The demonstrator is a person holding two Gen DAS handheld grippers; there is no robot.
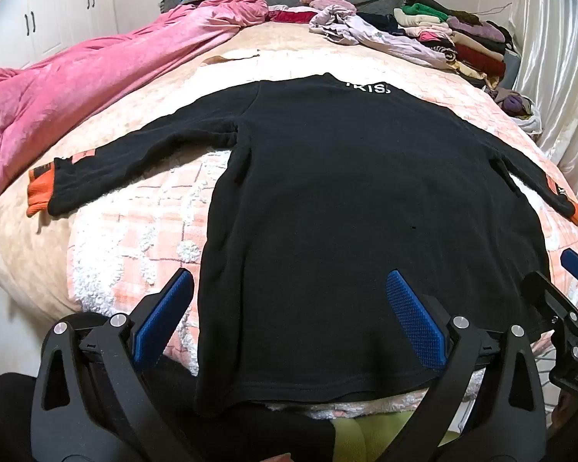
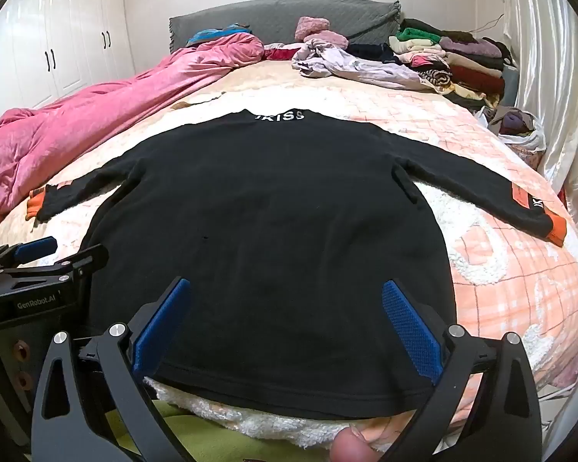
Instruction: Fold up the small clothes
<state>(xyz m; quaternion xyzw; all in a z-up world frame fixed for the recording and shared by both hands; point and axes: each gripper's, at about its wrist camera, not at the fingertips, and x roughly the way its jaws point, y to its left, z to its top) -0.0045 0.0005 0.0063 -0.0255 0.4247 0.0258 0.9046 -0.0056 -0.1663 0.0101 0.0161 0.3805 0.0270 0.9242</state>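
A black long-sleeved top with orange cuffs and white lettering at the collar lies flat on the bed, hem toward me, both sleeves spread out sideways. My left gripper hovers open over the hem's left part, its blue pads wide apart with nothing between them. My right gripper is open too, above the hem's right part, holding nothing. Each gripper shows at the edge of the other's view: the right gripper and the left gripper.
A pink quilt is bunched along the bed's left side. Loose and stacked clothes pile up at the far right by the grey headboard. A shiny curtain hangs on the right; white wardrobes stand left.
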